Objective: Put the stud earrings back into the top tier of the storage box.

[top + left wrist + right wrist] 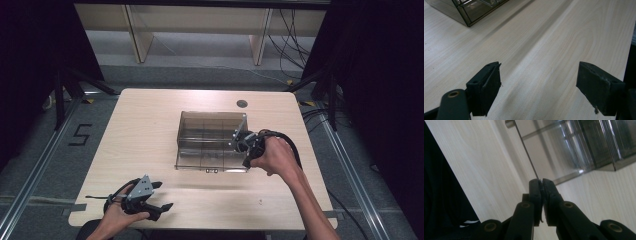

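My right gripper (541, 181) fingers are clenched on the organizer box's (210, 140) thin lid edge (524, 147); left gripper (537, 85) fingers released, farther off.

The high view is dim at its sides, with black curtains swallowing the corners, while overhead light falls evenly on the pale counter (150, 130). Soft shadows lie under the clear box (212, 137) and beneath each hand-held gripper. The picture is slightly grainy. In the left gripper view, broad faint shadow bands cross the wood and the near jaws look soft. In the right gripper view, the box's panels carry pale glare streaks and blur.
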The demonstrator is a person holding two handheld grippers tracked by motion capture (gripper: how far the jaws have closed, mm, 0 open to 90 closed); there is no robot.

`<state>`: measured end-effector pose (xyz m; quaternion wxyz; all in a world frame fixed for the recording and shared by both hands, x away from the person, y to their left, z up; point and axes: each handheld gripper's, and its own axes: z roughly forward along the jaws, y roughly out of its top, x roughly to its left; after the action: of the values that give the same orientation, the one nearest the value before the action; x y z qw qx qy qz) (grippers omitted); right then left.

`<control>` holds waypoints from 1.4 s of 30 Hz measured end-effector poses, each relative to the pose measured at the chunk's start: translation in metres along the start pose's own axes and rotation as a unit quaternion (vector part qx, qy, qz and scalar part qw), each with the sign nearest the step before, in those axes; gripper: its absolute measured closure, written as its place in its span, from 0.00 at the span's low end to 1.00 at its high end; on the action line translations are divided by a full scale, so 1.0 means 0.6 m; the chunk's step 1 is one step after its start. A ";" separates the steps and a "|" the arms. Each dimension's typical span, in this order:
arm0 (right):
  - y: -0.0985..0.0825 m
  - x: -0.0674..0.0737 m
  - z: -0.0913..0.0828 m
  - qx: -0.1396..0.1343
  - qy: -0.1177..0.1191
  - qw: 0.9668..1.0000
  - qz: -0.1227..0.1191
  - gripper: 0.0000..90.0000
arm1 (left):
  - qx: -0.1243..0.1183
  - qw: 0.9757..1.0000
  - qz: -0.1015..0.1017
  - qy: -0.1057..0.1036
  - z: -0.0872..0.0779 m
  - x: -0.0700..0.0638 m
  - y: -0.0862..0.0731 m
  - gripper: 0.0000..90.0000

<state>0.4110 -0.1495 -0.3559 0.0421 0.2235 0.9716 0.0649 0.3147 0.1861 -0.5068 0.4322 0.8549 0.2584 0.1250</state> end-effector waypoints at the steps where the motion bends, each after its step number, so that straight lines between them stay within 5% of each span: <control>1: 0.006 -0.002 0.003 0.001 -0.003 1.000 -0.006 0.97 | -0.004 1.000 -0.002 0.002 0.000 0.000 0.000 0.21; 12: 0.048 -0.022 0.035 0.019 -0.003 1.000 -0.017 0.96 | -0.001 1.000 0.009 -0.001 0.000 0.001 0.001 0.21; 13: 0.053 -0.022 0.042 0.028 -0.002 1.000 -0.010 0.96 | -0.005 1.000 -0.005 0.001 0.000 -0.001 0.000 0.21; 22: 0.070 -0.034 0.071 0.049 -0.001 0.999 0.004 0.96 | 0.001 1.000 -0.001 -0.001 -0.001 0.000 0.000 0.21; 28: 0.077 -0.042 0.083 0.061 0.004 0.998 -0.011 0.96 | -0.011 1.000 -0.010 0.000 0.001 -0.002 0.000 0.21; 30: 0.080 -0.041 0.089 0.062 0.015 0.998 0.007 0.96 | -0.002 1.000 0.009 0.001 -0.001 0.002 0.001 0.21; 32: 0.080 -0.042 0.090 0.067 0.010 0.998 0.005 0.96 | 0.000 1.000 -0.003 0.003 -0.001 0.000 0.000 0.21; 34: 0.081 -0.045 0.092 0.069 0.005 0.998 0.000 0.94 | 0.001 1.000 0.012 0.003 -0.001 0.002 0.001 0.21; 36: 0.081 -0.044 0.091 0.057 0.010 0.998 0.007 0.91 | -0.002 1.000 -0.003 -0.001 -0.001 0.000 0.000 0.21; 42: 0.071 -0.043 0.060 0.032 -0.005 0.999 0.008 0.87 | 0.000 1.000 0.004 -0.001 -0.001 0.001 0.001 0.21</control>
<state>0.4560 -0.1192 -0.3839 0.0395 0.2325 0.9713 0.0325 0.3152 0.1867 -0.5062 0.4321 0.8558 0.2549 0.1261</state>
